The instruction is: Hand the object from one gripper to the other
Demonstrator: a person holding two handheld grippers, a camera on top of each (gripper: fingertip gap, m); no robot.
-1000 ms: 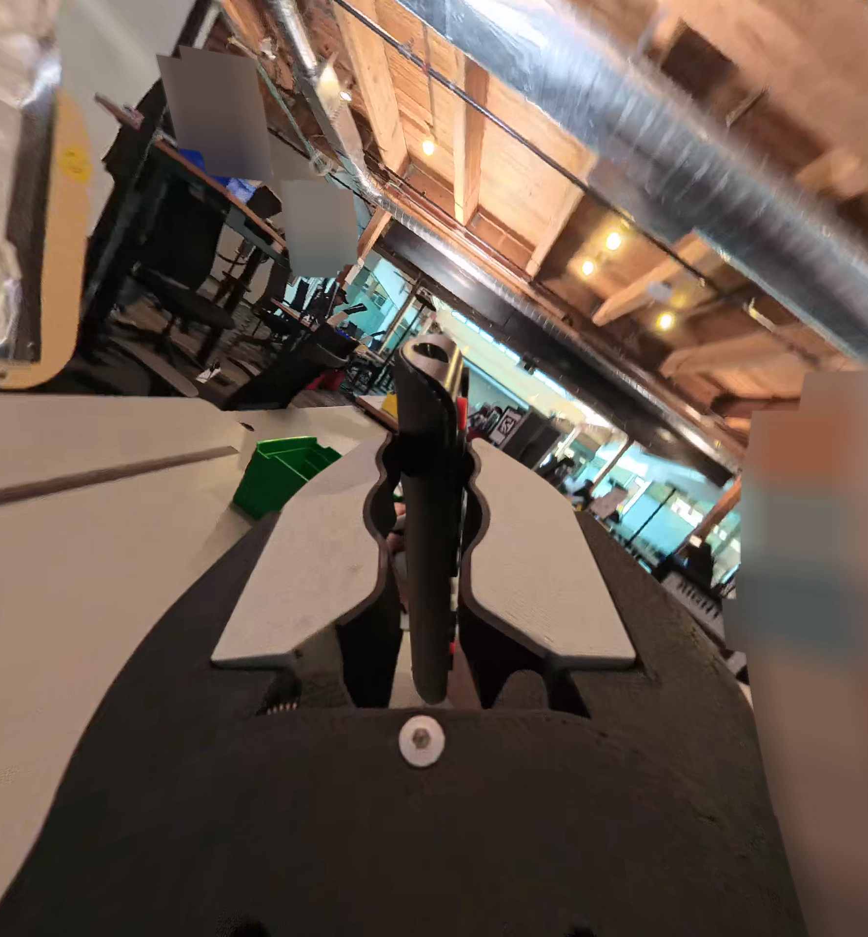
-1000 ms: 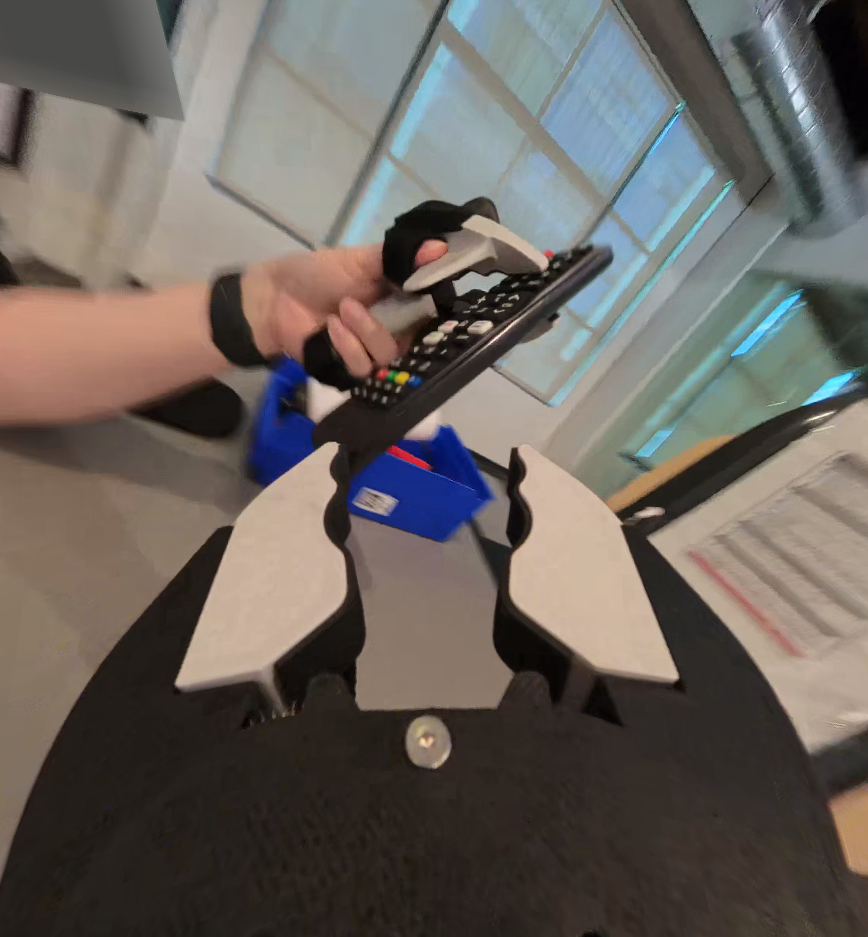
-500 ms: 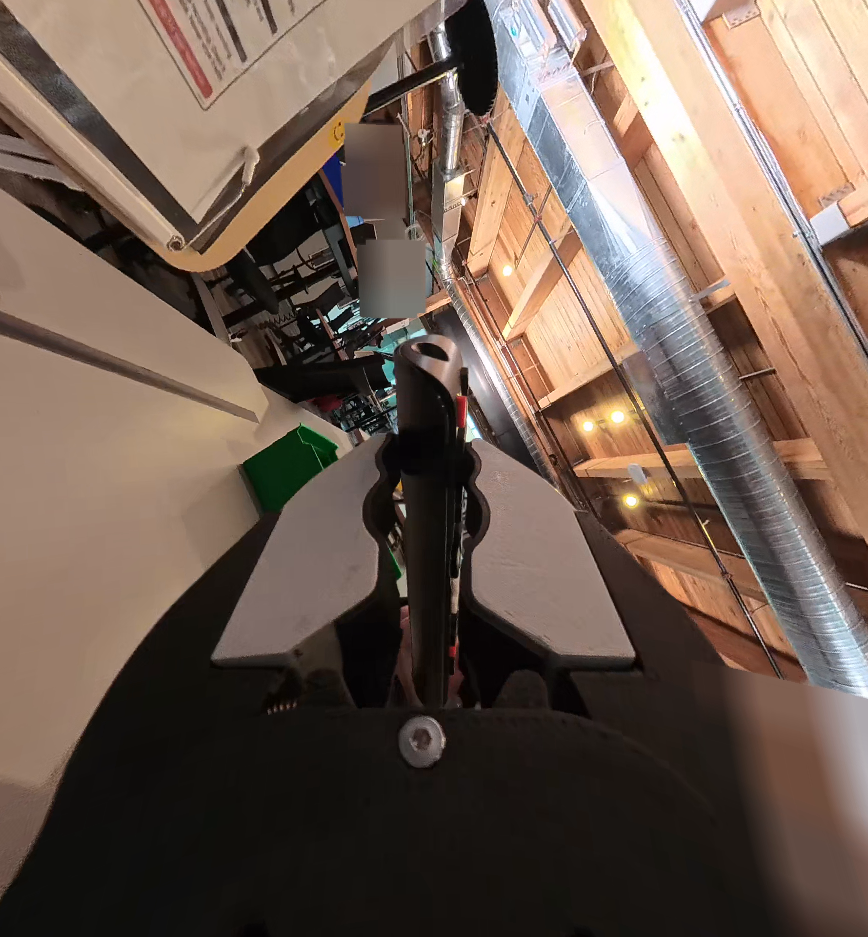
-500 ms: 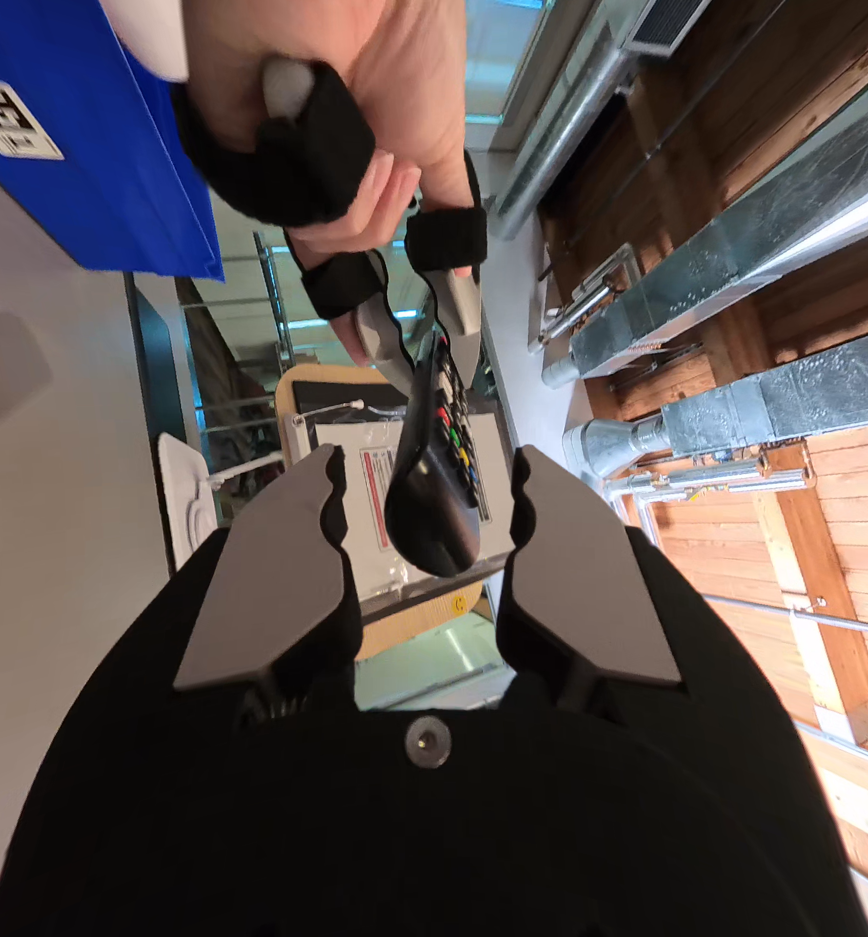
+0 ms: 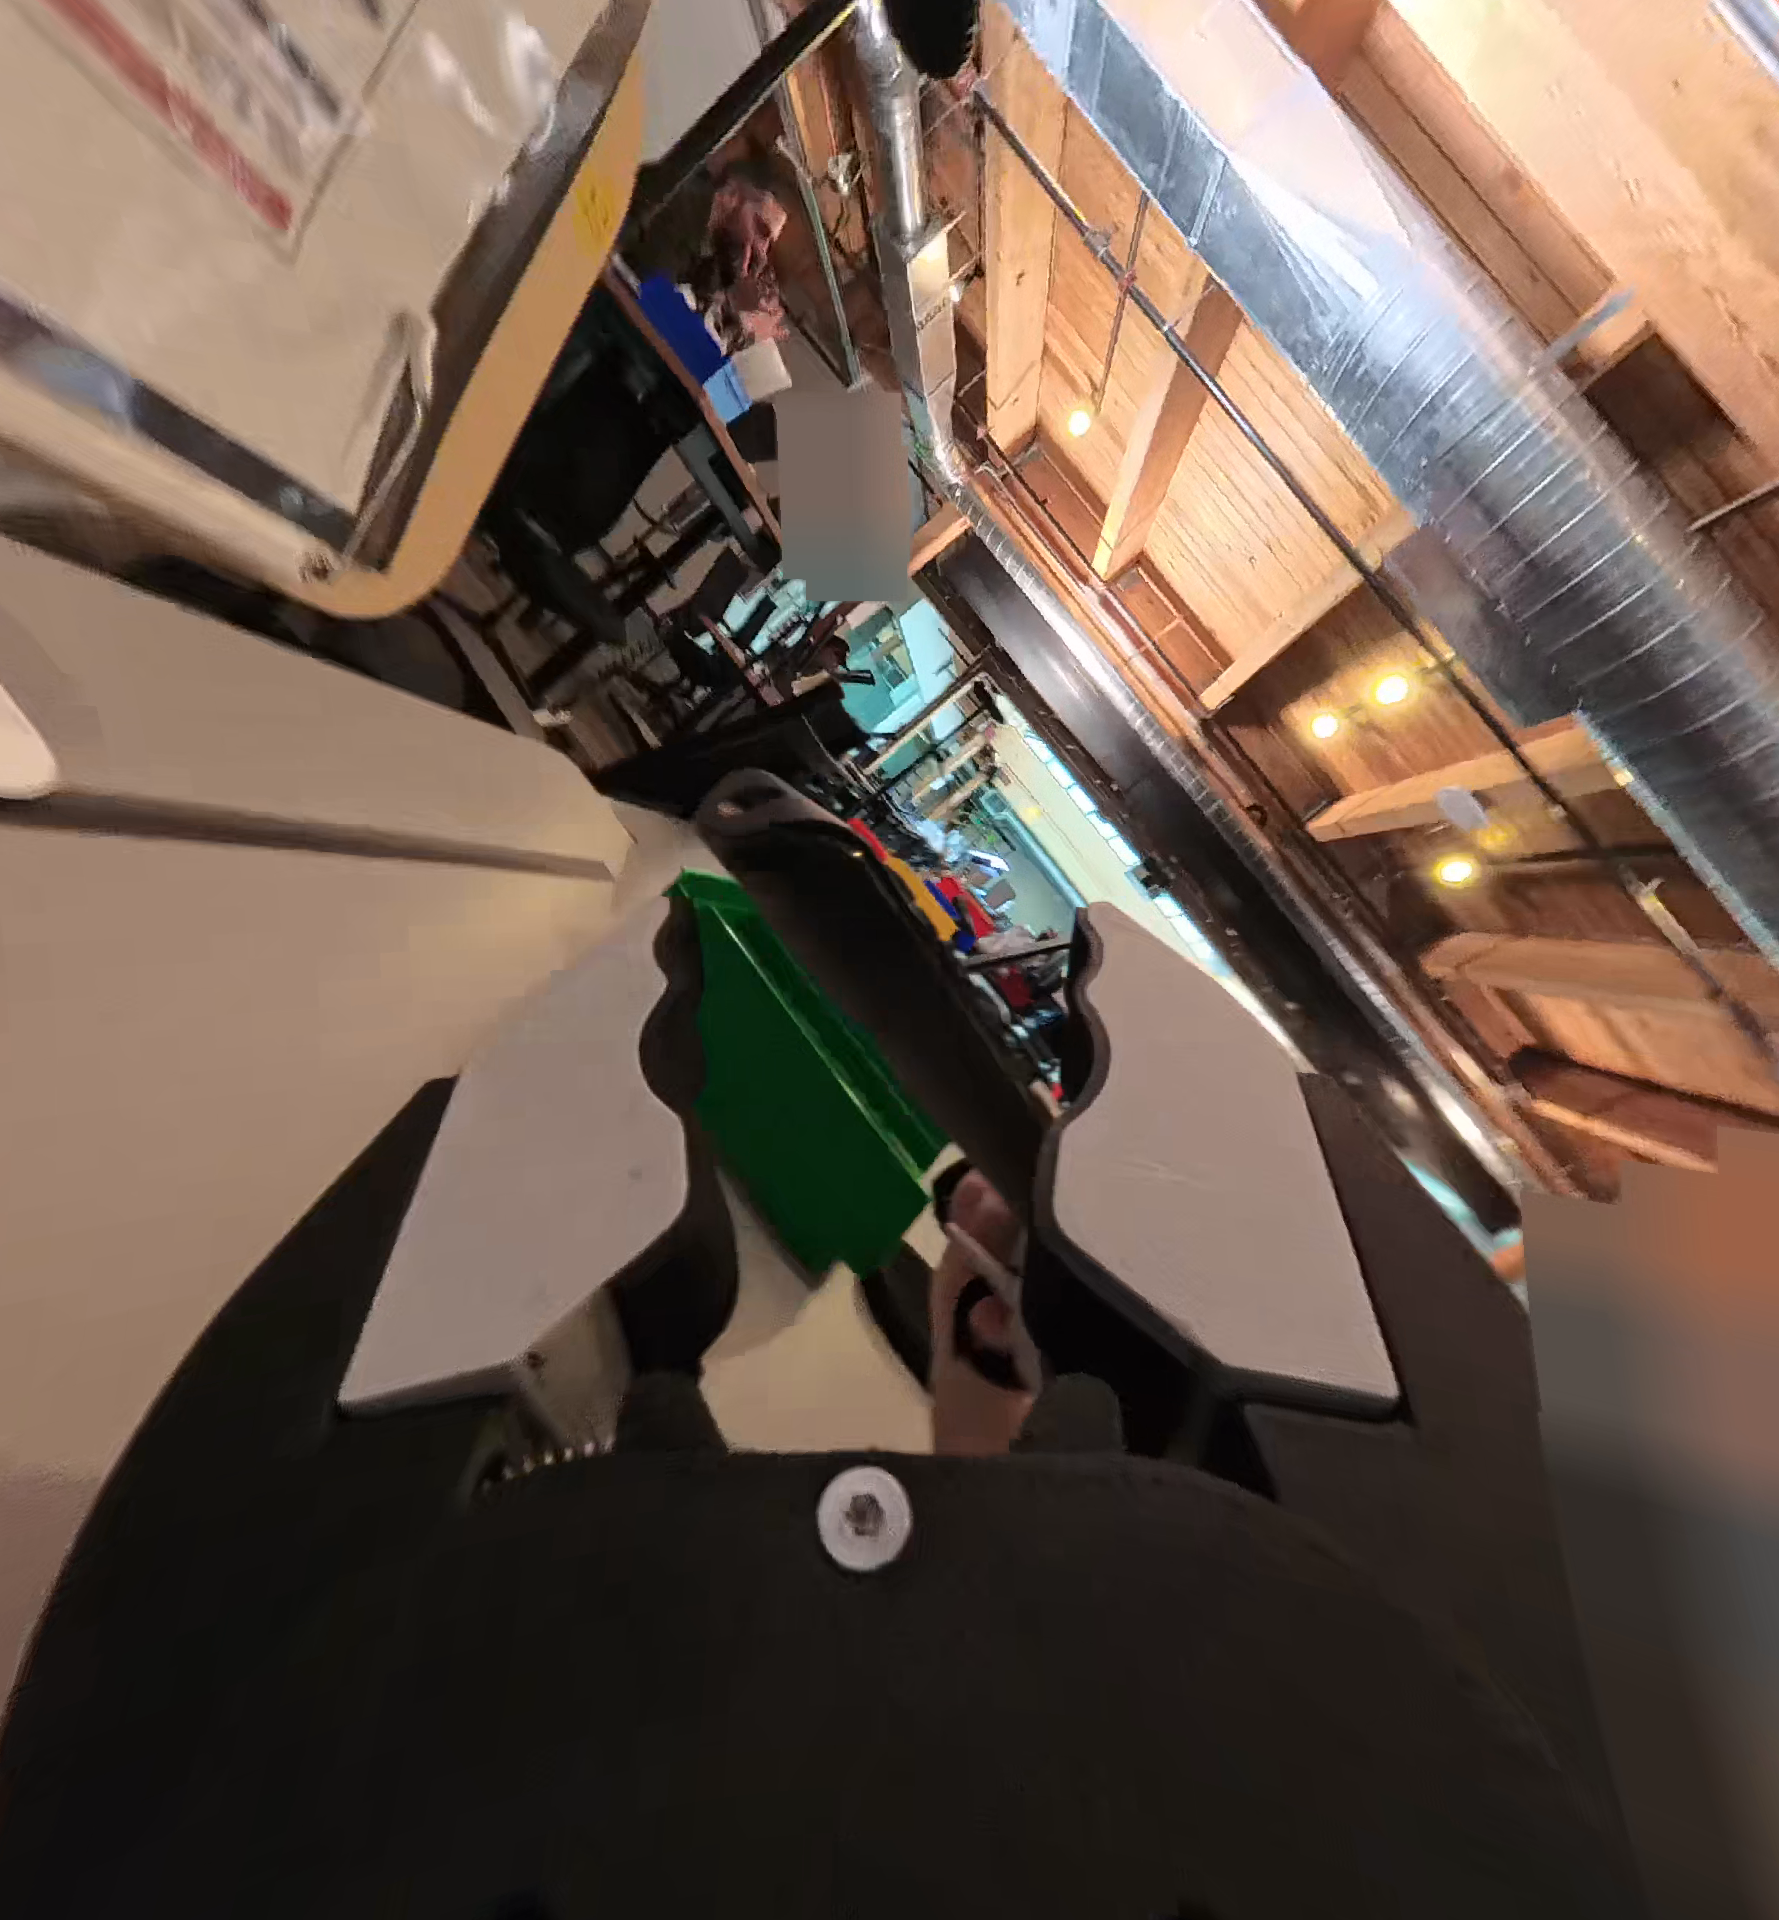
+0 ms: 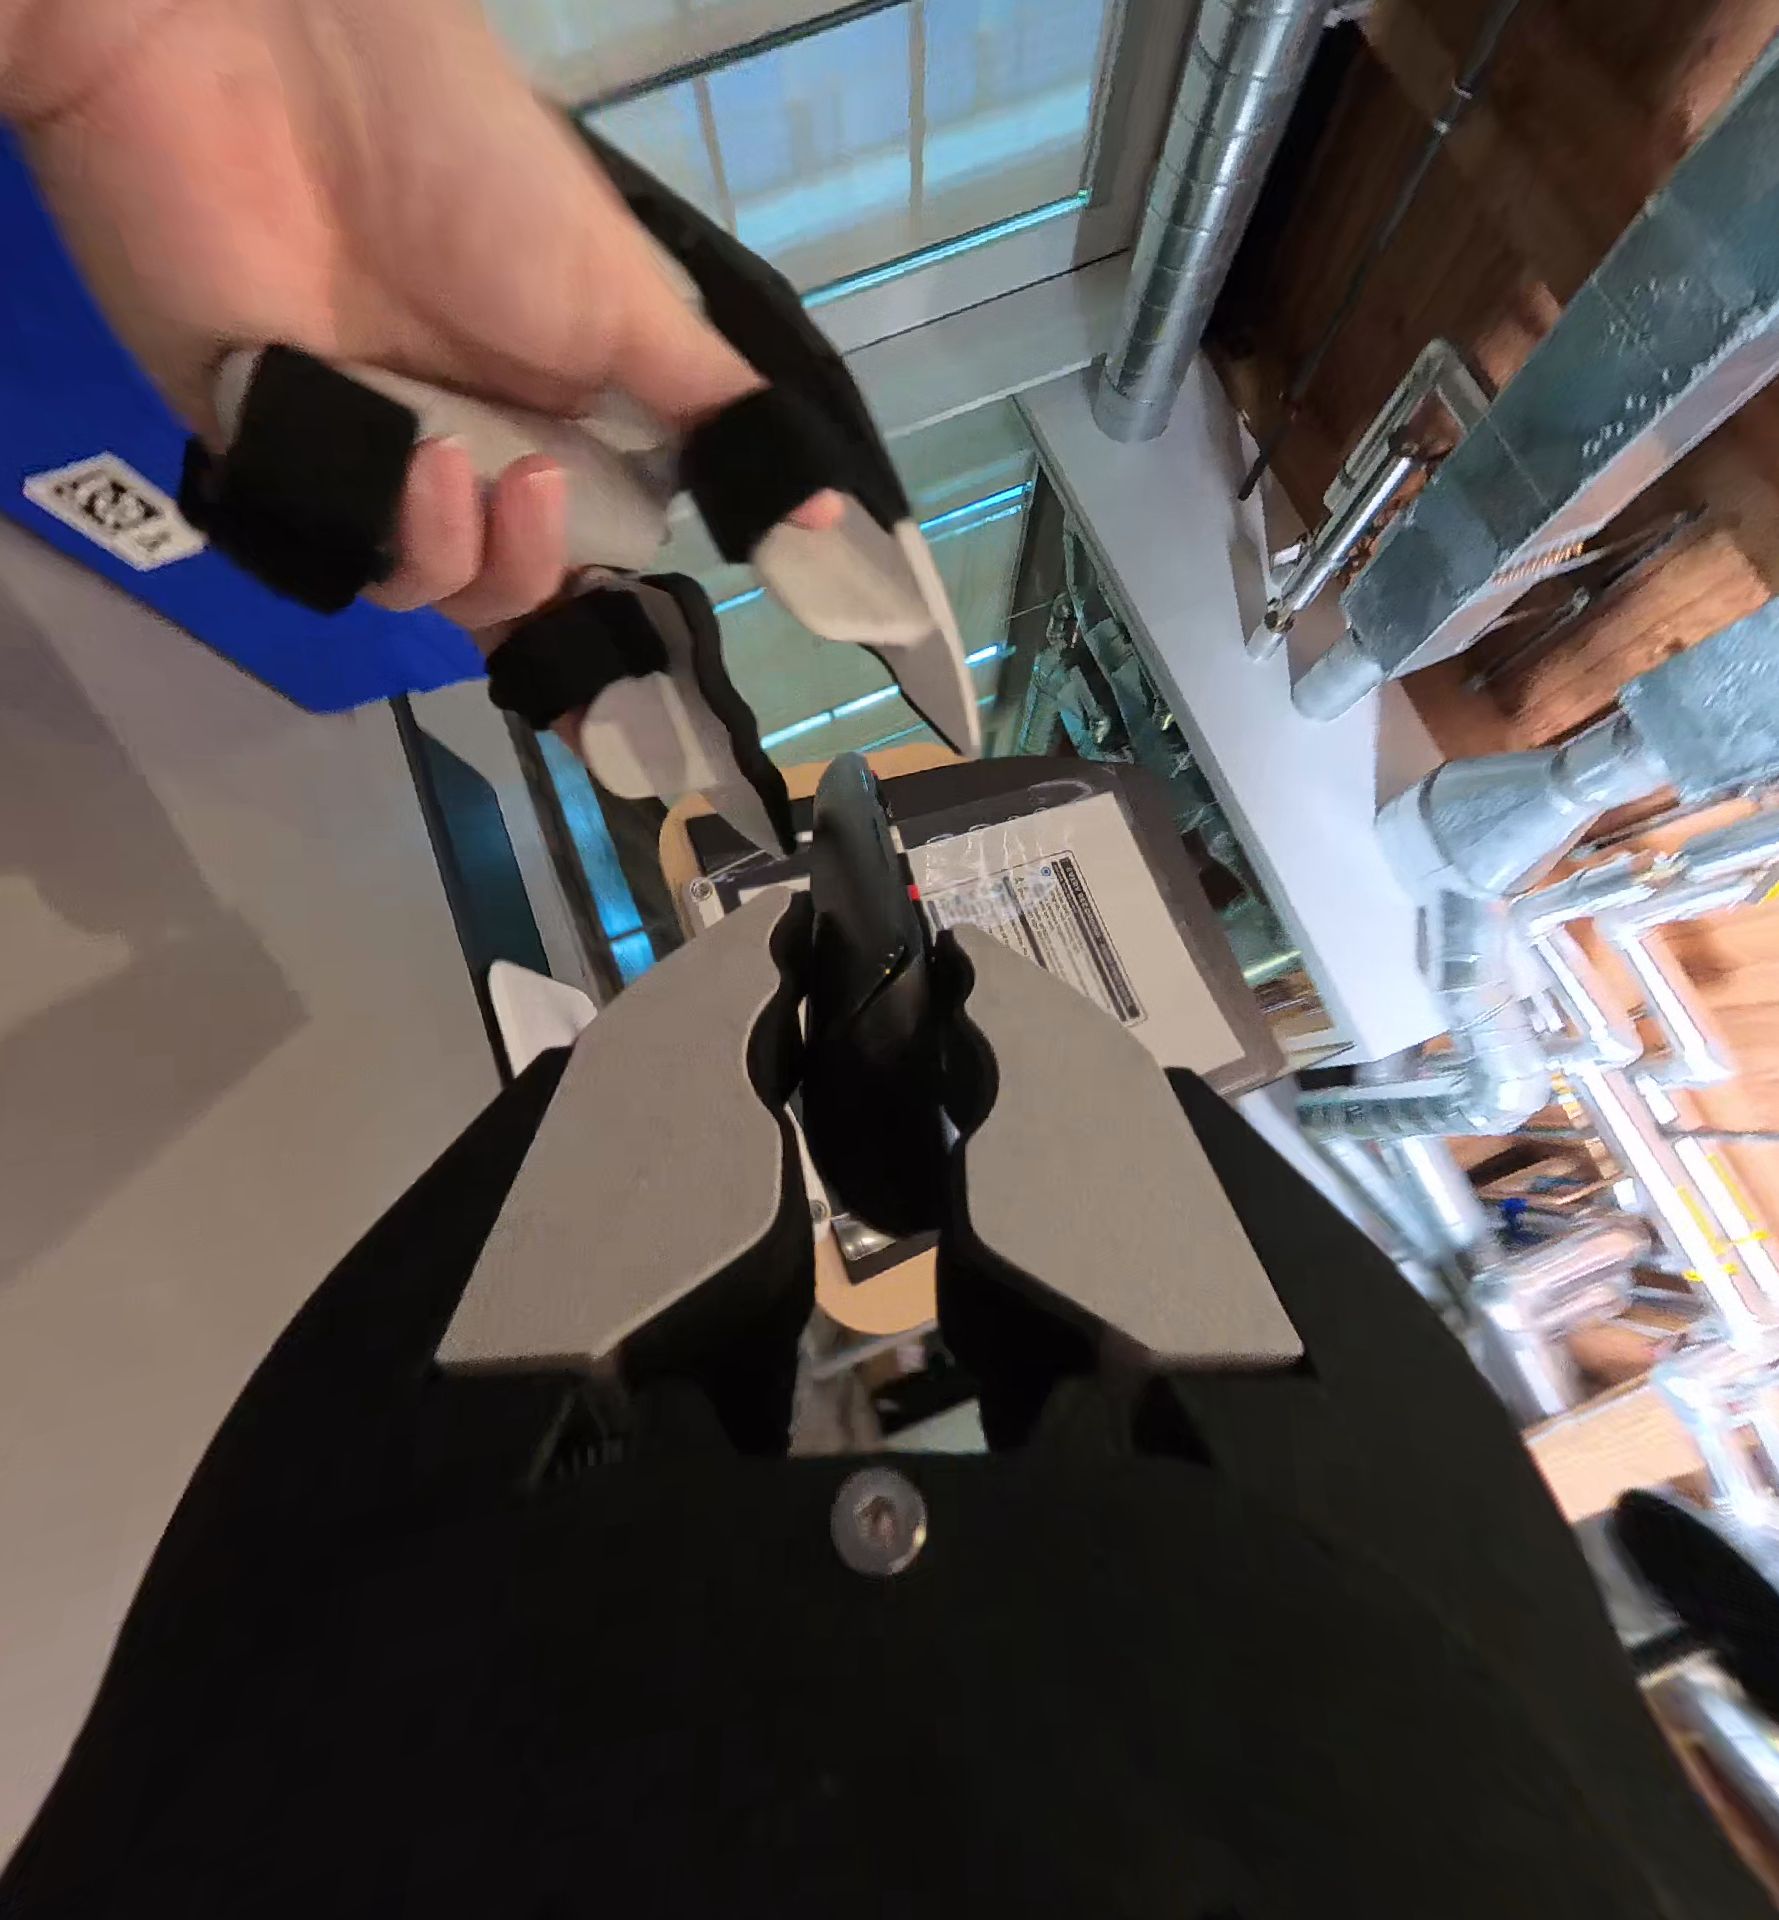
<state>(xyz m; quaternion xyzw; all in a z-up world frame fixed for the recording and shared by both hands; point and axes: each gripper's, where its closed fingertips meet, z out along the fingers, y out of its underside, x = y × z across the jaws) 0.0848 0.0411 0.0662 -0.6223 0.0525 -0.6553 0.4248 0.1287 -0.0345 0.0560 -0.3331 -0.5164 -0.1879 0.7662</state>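
A black remote control (image 6: 864,987) with coloured buttons is held off the table. My right gripper (image 6: 869,935) is shut on its near half, edge up. In the right wrist view a hand (image 6: 345,208) holds the left gripper above, with its fingers (image 6: 843,592) spread on either side of the remote's far tip, not touching it. In the left wrist view my left gripper (image 5: 880,935) is open wide. The remote (image 5: 864,997) runs diagonally through the gap, close to the right finger.
A green bin (image 5: 802,1122) stands on the white table (image 5: 189,1039) behind the left gripper. A blue bin (image 6: 54,416) is at the upper left of the right wrist view. A board with a printed sheet (image 6: 1061,914) lies behind the remote. Ducts and wooden beams run overhead. Some 9 cm of space lies between my two pairs of fingers.
The right gripper has closed on the remote. The left gripper has opened and let it go, and its fingers have drawn back to the remote's far tip.
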